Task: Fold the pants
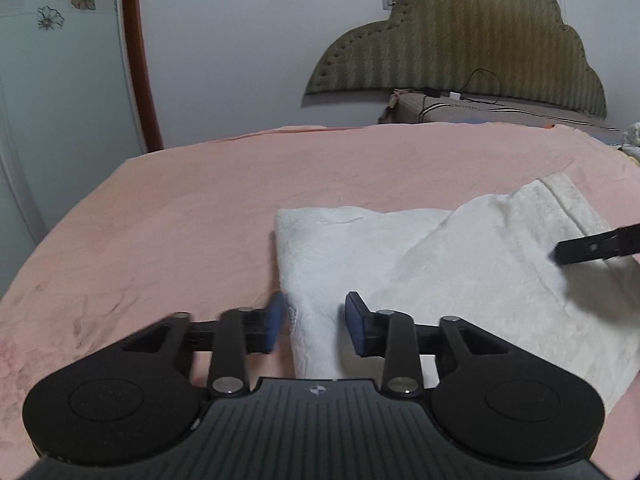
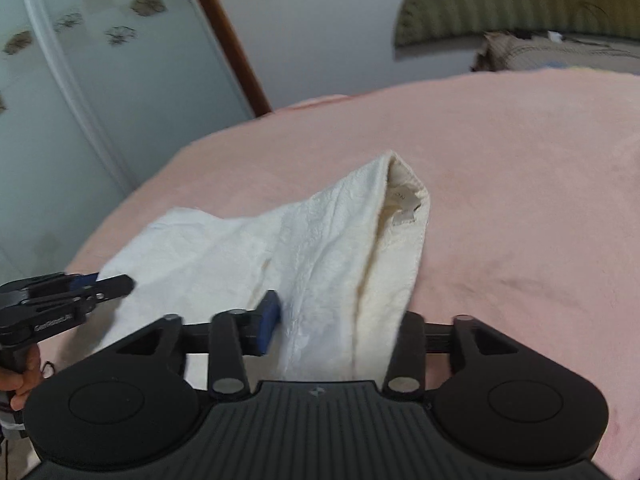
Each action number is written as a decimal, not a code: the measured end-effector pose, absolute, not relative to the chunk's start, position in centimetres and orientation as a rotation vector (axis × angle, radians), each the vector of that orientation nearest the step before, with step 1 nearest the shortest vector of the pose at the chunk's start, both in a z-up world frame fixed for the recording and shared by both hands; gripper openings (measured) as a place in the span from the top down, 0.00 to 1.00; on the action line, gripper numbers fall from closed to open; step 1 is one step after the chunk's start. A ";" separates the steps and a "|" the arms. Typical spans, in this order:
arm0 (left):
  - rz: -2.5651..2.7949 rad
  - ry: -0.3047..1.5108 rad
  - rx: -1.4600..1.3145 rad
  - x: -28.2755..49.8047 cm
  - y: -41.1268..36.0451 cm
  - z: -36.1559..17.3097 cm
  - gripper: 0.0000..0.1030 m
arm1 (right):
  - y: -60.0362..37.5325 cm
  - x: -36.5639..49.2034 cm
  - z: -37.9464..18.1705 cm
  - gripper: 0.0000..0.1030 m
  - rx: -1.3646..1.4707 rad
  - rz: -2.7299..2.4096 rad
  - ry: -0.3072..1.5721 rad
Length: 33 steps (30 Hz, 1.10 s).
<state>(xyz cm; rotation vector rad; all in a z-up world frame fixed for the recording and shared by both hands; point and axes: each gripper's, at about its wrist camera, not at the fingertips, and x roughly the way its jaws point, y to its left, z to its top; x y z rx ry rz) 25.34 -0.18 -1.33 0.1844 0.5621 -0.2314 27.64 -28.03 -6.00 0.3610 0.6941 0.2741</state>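
Fig.: white pants [image 1: 440, 280], folded, lie near the bed [image 1: 200, 208] front edge. Your left gripper [image 1: 316, 322] and right gripper [image 2: 332, 320] both stand part-open, cloth between the jaws, unpinched. Soft, light, floppy; grip at hem/waistband corners.

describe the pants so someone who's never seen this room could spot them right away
Start at the bed covered by a pink blanket, below the olive scalloped headboard. The pants lie on the near part of that blanket, partly folded, waistband end open with a small label inside. They are the only white, textured fabric on the plain pink surface.
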 end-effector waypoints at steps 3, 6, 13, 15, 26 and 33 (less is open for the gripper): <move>-0.182 0.528 0.198 23.1 0.4 -0.8 0.47 | -29.2 25.2 -5.2 0.52 0.343 0.207 0.659; -0.172 0.518 0.172 20.4 1.1 0.0 0.40 | -28.9 21.5 -3.3 0.50 0.233 0.093 0.549; -0.135 0.565 0.227 19.2 0.0 -2.1 0.27 | -21.5 17.9 -3.4 0.52 -0.081 0.261 0.577; -0.122 0.570 0.178 18.9 0.7 -1.0 0.29 | -21.2 18.4 -4.6 0.52 -0.105 0.192 0.610; -0.111 0.586 0.122 16.7 0.8 -2.3 0.24 | -18.7 15.9 -5.3 0.52 -0.052 0.242 0.591; -0.110 0.593 0.102 15.1 0.9 -1.6 0.24 | -17.4 12.7 -3.6 0.52 0.007 0.244 0.539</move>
